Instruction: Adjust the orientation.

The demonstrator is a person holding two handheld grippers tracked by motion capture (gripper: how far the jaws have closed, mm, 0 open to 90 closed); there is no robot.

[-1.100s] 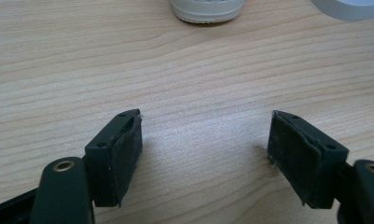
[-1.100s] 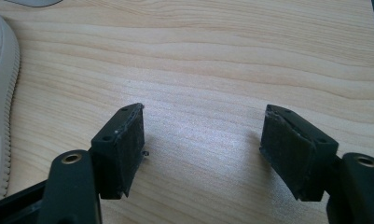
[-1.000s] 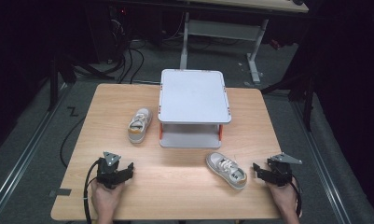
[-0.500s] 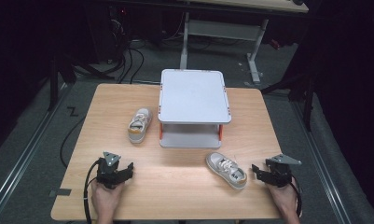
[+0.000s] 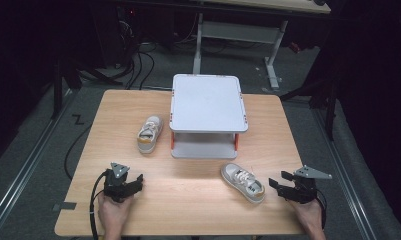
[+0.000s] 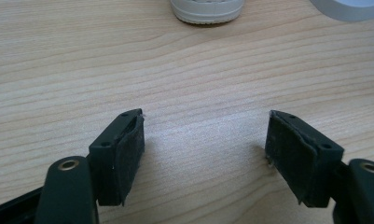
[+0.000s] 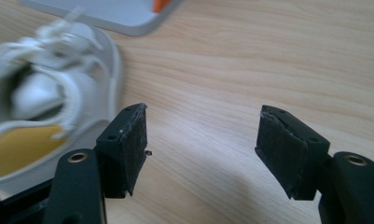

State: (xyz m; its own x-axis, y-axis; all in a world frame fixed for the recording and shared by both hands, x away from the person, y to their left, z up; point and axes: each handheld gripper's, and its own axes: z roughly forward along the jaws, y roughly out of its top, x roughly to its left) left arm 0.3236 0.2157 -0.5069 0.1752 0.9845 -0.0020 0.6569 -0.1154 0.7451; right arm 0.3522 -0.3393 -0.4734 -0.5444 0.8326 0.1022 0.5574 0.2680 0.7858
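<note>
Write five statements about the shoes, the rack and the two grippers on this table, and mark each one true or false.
1. Both shoes lie on the table, none on the rack. True.
2. The right gripper holds the nearer shoe. False: its jaws stand open beside the shoe, gripping nothing.
3. The left gripper is open and holds nothing. True.
4. The farther shoe lies at the rack's right side. False: it lies at its left.
5. The rack's top shelf carries a shoe. False: it is bare.
</note>
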